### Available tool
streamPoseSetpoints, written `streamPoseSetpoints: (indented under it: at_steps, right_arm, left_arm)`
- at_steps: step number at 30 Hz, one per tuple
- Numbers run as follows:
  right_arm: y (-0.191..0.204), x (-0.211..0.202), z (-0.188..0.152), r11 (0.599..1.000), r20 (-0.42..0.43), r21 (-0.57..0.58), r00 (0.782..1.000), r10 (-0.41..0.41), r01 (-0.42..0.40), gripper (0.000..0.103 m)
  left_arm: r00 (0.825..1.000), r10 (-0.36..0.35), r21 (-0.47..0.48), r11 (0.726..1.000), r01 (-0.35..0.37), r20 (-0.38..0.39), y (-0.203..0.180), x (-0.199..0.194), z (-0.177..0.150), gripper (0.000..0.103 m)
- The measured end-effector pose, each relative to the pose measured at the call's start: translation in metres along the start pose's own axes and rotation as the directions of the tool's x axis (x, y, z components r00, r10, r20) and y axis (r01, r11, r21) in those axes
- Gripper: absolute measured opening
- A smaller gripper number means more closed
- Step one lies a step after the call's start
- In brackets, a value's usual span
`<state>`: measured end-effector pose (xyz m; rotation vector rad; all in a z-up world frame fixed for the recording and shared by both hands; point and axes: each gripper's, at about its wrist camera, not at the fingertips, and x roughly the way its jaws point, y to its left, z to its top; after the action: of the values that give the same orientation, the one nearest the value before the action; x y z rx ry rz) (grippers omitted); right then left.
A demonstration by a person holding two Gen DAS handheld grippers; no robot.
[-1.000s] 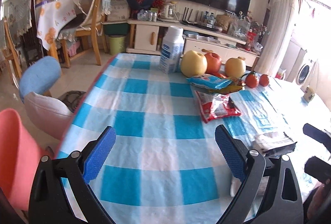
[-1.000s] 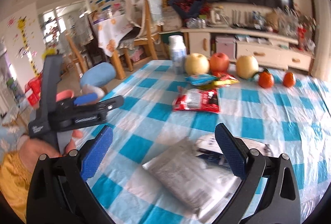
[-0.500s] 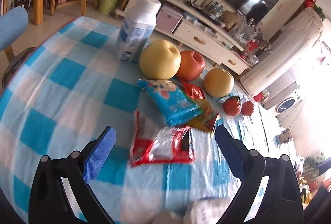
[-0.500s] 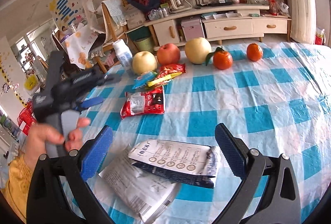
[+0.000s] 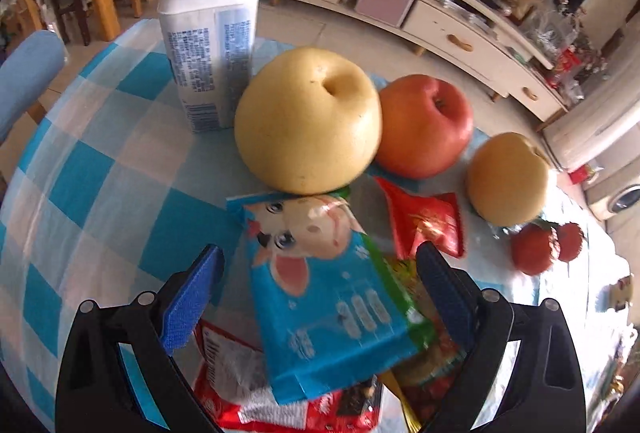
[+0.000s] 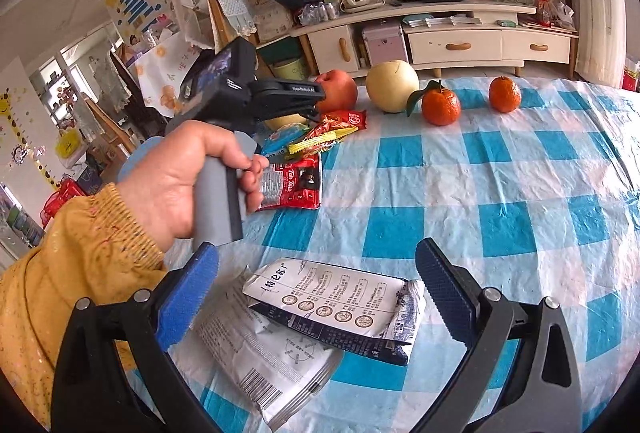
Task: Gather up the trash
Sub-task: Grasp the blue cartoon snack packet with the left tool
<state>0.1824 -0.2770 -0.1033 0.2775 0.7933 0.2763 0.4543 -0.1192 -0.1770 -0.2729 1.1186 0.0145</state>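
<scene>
My left gripper point(image 5: 320, 289) is open, its jaws on either side of a blue snack wrapper with a cartoon animal point(image 5: 332, 293), which lies on a red-black wrapper point(image 5: 240, 385) and a yellow one. A small red packet point(image 5: 424, 221) lies behind. My right gripper point(image 6: 316, 293) is open above a white-and-navy wrapper point(image 6: 336, 305) lying on a white plastic bag point(image 6: 272, 357). In the right wrist view the left gripper point(image 6: 316, 105) hovers over the blue wrapper point(image 6: 280, 141) and the red-black wrapper point(image 6: 296, 185).
A white bottle point(image 5: 208, 33), a yellow pear point(image 5: 308, 121), a red apple point(image 5: 424, 125), a second pear point(image 5: 508, 177) and tangerines point(image 5: 532, 245) stand behind the wrappers on the blue-checked tablecloth point(image 6: 480, 193). Chairs and a TV cabinet point(image 6: 440, 37) lie beyond.
My left gripper moved forward and down to the blue wrapper, which now lies between its jaws. My right gripper dropped closer to the white-and-navy wrapper.
</scene>
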Motion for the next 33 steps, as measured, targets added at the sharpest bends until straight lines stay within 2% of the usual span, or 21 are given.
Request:
streamPoseSetpoints:
  at_steps: [1, 2, 4, 8, 12, 17, 19, 22, 26, 33]
  right_arm:
    - [-0.002, 0.000, 0.000, 1.000, 0.000, 0.008, 1.000, 0.005, -0.005, 0.099]
    - [-0.004, 0.000, 0.000, 1.000, -0.002, 0.021, 1.000, 0.009, -0.009, 0.099]
    - [-0.008, 0.000, 0.001, 0.999, -0.008, 0.042, 1.000, 0.018, -0.017, 0.099]
    - [-0.015, 0.000, 0.002, 0.998, -0.025, 0.066, 1.000, -0.002, 0.003, 0.099]
    - [-0.027, 0.009, -0.002, 0.994, -0.096, 0.094, 0.994, -0.042, 0.051, 0.099]
    - [-0.036, 0.025, -0.013, 0.992, -0.213, 0.108, 0.976, -0.039, 0.063, 0.099]
    - [-0.034, 0.026, -0.016, 0.994, -0.225, 0.093, 0.973, -0.042, 0.065, 0.099]
    - [-0.030, 0.025, -0.017, 0.996, -0.220, 0.072, 0.975, -0.031, 0.047, 0.099]
    - [-0.027, 0.021, -0.017, 0.996, -0.195, 0.088, 0.980, 0.030, -0.013, 0.099]
    - [-0.034, 0.021, -0.011, 0.972, -0.129, 0.203, 0.981, 0.143, -0.115, 0.099]
  left_arm:
    - [1.000, 0.011, -0.005, 1.000, -0.011, 0.002, 0.000, 0.003, 0.001, 0.076]
    - [1.000, 0.009, -0.009, 1.000, -0.009, -0.010, 0.001, 0.007, 0.000, 0.067]
    - [1.000, 0.001, -0.011, 1.000, -0.002, -0.026, 0.001, 0.013, 0.000, 0.062]
    - [1.000, 0.012, 0.034, 0.999, -0.012, 0.001, 0.001, 0.010, -0.010, 0.053]
    - [1.000, -0.009, 0.090, 0.996, 0.010, -0.013, 0.002, 0.001, -0.025, 0.051]
    - [0.999, -0.037, 0.152, 0.988, 0.041, -0.025, 0.008, -0.015, -0.054, 0.050]
    - [0.998, -0.056, 0.161, 0.985, 0.060, -0.030, 0.014, -0.021, -0.065, 0.049]
    - [0.995, -0.092, 0.168, 0.981, 0.095, -0.027, 0.024, -0.034, -0.081, 0.048]
    - [0.988, -0.155, 0.142, 0.977, 0.156, -0.019, 0.041, -0.049, -0.097, 0.048]
    - [0.972, -0.230, 0.081, 0.971, 0.227, 0.038, 0.071, -0.074, -0.108, 0.048]
